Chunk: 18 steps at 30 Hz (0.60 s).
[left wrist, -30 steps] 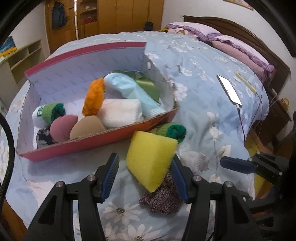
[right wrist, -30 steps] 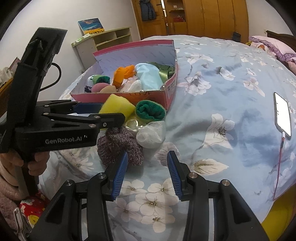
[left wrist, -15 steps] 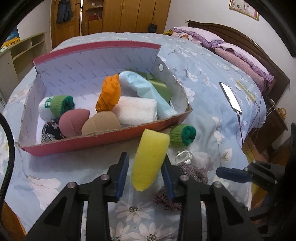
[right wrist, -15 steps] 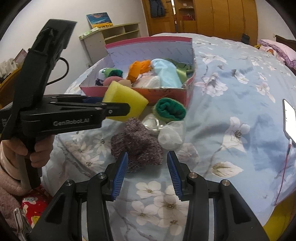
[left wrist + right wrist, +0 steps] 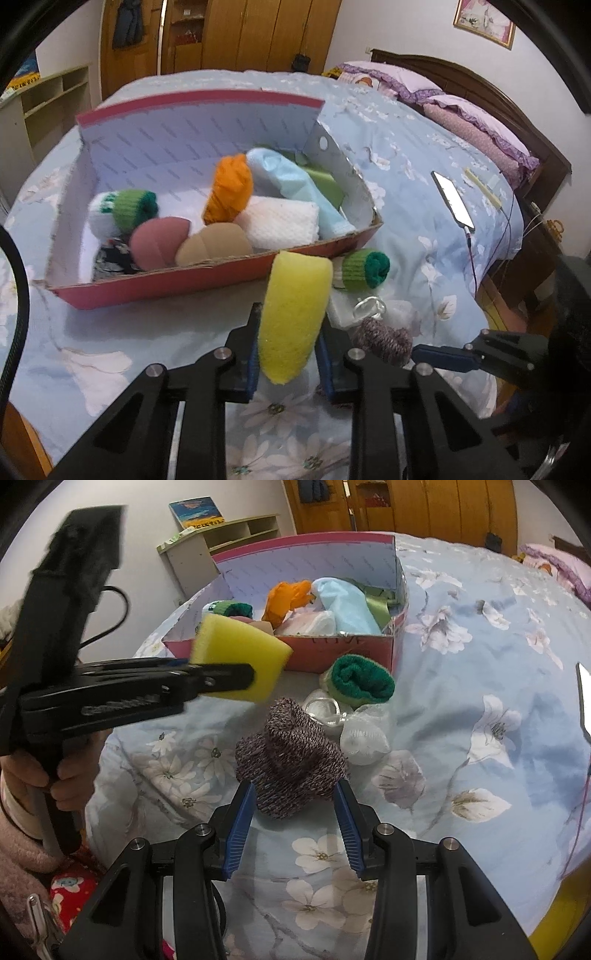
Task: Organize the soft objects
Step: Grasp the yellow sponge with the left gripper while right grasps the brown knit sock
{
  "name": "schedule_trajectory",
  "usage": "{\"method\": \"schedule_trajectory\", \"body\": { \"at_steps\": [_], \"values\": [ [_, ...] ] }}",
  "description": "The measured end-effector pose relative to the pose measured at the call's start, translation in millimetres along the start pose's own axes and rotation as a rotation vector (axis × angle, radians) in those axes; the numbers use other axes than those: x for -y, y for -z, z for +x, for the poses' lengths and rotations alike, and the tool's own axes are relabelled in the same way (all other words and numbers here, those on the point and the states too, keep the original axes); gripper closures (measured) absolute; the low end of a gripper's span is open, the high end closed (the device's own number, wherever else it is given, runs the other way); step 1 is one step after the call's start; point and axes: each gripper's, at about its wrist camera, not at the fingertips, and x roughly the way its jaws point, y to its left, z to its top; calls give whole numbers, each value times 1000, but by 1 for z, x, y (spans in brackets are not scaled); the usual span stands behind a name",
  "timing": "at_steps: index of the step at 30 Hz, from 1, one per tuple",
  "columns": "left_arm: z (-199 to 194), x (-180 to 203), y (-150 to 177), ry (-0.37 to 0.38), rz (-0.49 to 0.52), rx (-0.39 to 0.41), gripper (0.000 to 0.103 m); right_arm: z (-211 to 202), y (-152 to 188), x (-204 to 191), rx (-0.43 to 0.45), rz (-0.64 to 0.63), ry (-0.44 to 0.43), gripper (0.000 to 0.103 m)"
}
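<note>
Between left tongs [image 5: 288,360]: yellow sponge [image 5: 293,314].

a bed [image 5: 480,657] under a pale blue flowered cover [image 5: 406,206] carries a pink cardboard box [image 5: 207,275] of soft things. at the box's 4 o'clock lie a green rolled sock [image 5: 360,681], a clear plastic wad [image 5: 364,734] and a purple knit piece [image 5: 291,760]; a phone [image 5: 452,199] lies at 3 o'clock.

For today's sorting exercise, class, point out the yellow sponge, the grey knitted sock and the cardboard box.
yellow sponge [image 5: 291,314], left wrist view, middle of its front face.
grey knitted sock [image 5: 291,760], right wrist view, centre of the bundle.
cardboard box [image 5: 166,282], left wrist view, red front wall.
</note>
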Motion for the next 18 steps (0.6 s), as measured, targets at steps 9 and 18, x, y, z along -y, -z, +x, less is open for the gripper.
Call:
{"method": "schedule_trajectory", "body": {
  "at_steps": [9,18],
  "values": [
    [-15,-22,13,-34,-37,27,77,19,0,8,-54,119,-23,58],
    [-22,-36,22,-37,-72,33,77,35,-14,-5,-45,141,-11,58]
  ]
}}
